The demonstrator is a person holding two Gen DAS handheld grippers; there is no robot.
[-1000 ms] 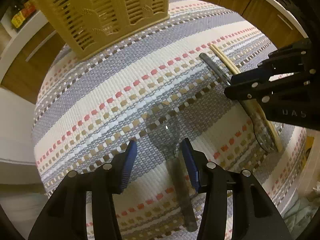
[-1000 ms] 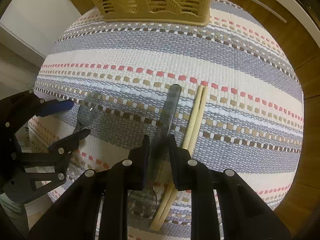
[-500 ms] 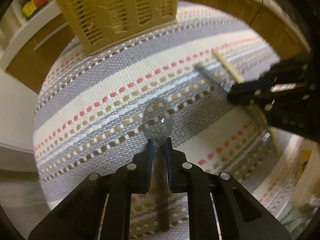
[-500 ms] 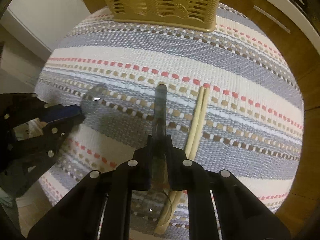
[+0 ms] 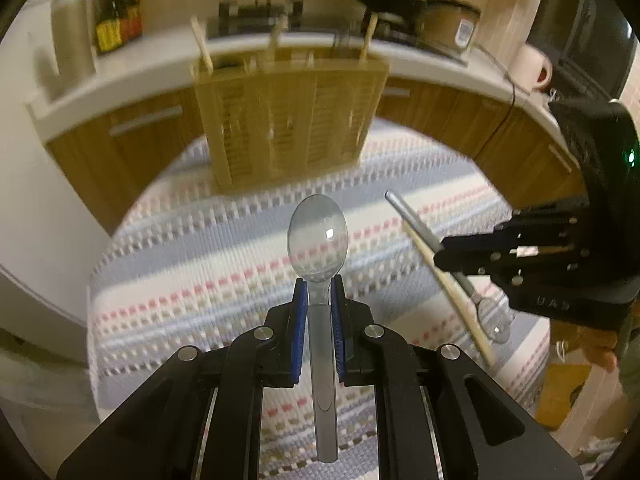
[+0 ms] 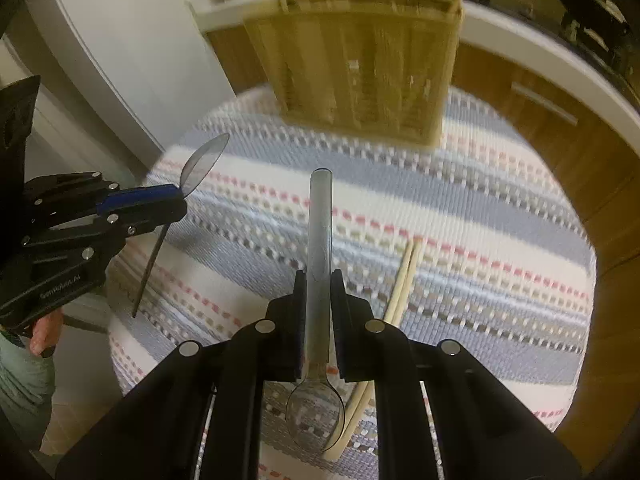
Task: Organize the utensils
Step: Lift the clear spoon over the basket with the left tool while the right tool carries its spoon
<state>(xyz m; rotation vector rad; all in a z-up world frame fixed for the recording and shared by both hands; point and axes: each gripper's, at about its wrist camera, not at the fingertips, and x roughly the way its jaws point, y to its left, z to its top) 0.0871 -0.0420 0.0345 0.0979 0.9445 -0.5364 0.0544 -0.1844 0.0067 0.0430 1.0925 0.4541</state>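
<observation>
The left gripper (image 5: 319,294) is clenching a clear spoon (image 5: 318,236) at its neck, bowl pointing to 12 o'clock and handle trailing back toward 6 o'clock between the blue pads (image 5: 300,300). The right gripper (image 6: 319,292) is clamping a second clear spoon (image 6: 318,264) mid-handle, handle tip leading at 12 o'clock and bowl hanging back at 6 o'clock. Both spoons are riding above the striped mat (image 6: 500,216). The slatted utensil basket (image 5: 288,120) is sitting at 12 o'clock from each gripper, so both long axes are aiming straight at it; neither arm looks clearly nearer. 2 chopsticks (image 6: 404,280) are lying on the mat, just beside the right gripper at 1 o'clock.
</observation>
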